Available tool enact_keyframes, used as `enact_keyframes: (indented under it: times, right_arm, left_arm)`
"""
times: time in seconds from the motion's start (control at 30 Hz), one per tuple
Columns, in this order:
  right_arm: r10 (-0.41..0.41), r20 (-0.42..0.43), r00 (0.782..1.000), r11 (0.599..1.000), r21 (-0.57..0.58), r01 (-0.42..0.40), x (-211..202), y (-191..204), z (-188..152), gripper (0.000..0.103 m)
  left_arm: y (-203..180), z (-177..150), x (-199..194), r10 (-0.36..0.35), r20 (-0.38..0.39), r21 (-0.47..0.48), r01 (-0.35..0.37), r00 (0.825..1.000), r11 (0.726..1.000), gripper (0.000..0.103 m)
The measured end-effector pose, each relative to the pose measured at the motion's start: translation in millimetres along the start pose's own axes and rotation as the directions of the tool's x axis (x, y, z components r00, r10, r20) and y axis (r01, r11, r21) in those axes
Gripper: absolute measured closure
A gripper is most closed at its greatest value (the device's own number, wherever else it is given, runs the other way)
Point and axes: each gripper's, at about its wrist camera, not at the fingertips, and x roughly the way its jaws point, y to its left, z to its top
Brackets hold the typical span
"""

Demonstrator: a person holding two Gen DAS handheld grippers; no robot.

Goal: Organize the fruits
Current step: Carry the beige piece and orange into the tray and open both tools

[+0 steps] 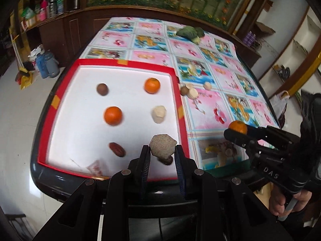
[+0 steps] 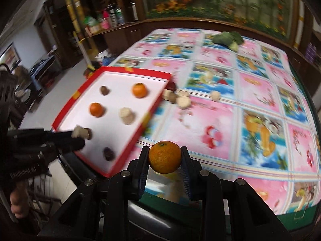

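Observation:
A white tray with a red rim [image 1: 124, 61] [image 2: 138, 72] lies at the table's near left corner. On it rest two oranges [image 1: 113, 115] [image 1: 152, 85], a pale peeled chunk [image 1: 158, 114], a brown round fruit [image 1: 102, 89] and two dark red dates [image 1: 117, 149] [image 1: 165, 160]. My left gripper [image 1: 163, 150] is shut on a speckled beige chunk [image 1: 162, 146] held above the tray's near edge; it also shows in the right wrist view [image 2: 80, 135]. My right gripper [image 2: 165, 155] is shut on an orange [image 2: 165, 156], held over the tablecloth right of the tray.
Loose pale chunks and a brown fruit [image 1: 190, 91] [image 2: 176, 98] lie on the patterned tablecloth [image 2: 250, 108] beside the tray's far right corner. A green leafy vegetable [image 1: 190, 32] sits at the table's far end. Shelves with bottles [image 1: 48, 6] stand behind.

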Motion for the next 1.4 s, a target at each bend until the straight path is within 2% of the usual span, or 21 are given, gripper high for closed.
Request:
enact_keyframes:
  times: [0.13,0.23,0.53,0.73,0.9,1.1,1.4]
  right_arm:
    - [0.021,0.001,1.0,0.999,-0.034,-0.021,6,14,14,0.073]
    - [0.036,0.005,0.999,0.998,-0.05,-0.035,13,21,29,0.073]
    - [0.059,-0.024,0.998,0.997,-0.051,-0.06,59,16,90,0.073]
    - [0.063,-0.087,0.994,0.998,-0.018,-0.064,115,3,130,0.073]
    - [0.116,-0.163,0.98,0.993,0.042,-0.111,160,-8,144,0.073]
    - [0.111,-0.22,0.969,0.993,0.061,-0.1,192,-5,148,0.073]
    - [0.078,-0.219,0.973,0.996,0.05,-0.069,197,0,150,0.07]
  left_arm:
    - [15,10,-13,0.015,0.028,-0.017,-0.015,0.999,1.0,0.079]
    - [21,24,-3,0.028,0.029,-0.012,-0.028,0.999,1.0,0.079]
    - [38,88,68,0.052,-0.041,0.004,-0.052,0.998,0.999,0.079]
    - [49,116,115,0.086,-0.093,0.014,-0.085,0.992,0.996,0.079]
    - [57,126,144,0.087,-0.134,0.02,-0.085,0.987,0.996,0.079]
    - [62,128,167,0.089,-0.166,0.022,-0.086,0.982,0.996,0.079]
    - [62,128,179,0.089,-0.171,0.027,-0.086,0.981,0.996,0.077]
